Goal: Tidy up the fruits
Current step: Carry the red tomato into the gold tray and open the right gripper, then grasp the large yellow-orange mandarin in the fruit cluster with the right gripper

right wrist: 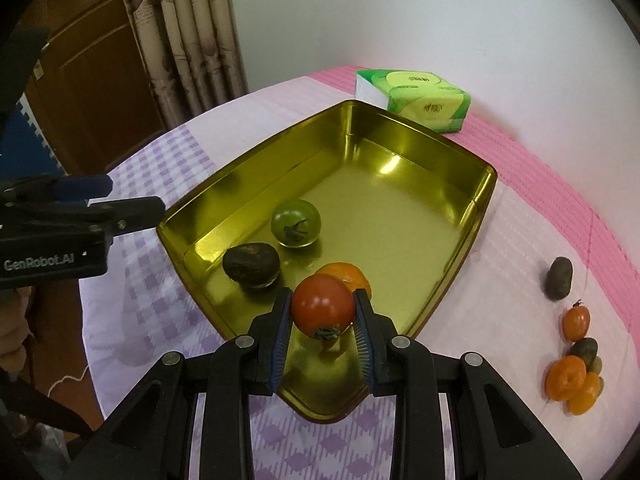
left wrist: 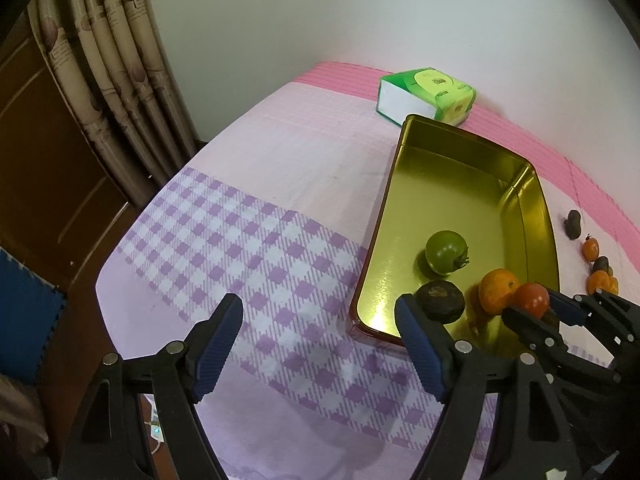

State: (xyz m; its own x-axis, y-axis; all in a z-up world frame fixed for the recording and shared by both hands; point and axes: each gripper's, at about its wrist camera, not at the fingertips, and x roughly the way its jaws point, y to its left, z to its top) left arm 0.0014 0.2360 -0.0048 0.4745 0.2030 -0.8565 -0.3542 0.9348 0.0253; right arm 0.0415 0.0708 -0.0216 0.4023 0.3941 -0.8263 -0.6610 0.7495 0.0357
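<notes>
A gold metal tray (right wrist: 452, 240) (left wrist: 384, 216) lies on the checked tablecloth. Inside it sit a green tomato (right wrist: 296, 222) (left wrist: 446, 251), a dark brown fruit (right wrist: 251, 264) (left wrist: 440, 301) and an orange (right wrist: 352, 278) (left wrist: 496, 290). My right gripper (right wrist: 322, 310) (left wrist: 534, 308) is shut on a red tomato (right wrist: 322, 305) (left wrist: 531, 299), held just above the tray's near end. My left gripper (left wrist: 318, 320) stands open over the cloth left of the tray, nothing between its fingers; in the right wrist view it shows at the left (right wrist: 120, 200).
Right of the tray lie loose fruits: a dark one (right wrist: 559, 278) (left wrist: 573, 224), a small orange one (right wrist: 576, 322) (left wrist: 590, 249) and a cluster of oranges (right wrist: 572, 382) (left wrist: 600, 282). A green tissue pack (right wrist: 416, 98) (left wrist: 426, 94) sits by the wall. Curtains (left wrist: 112, 72) hang at the left.
</notes>
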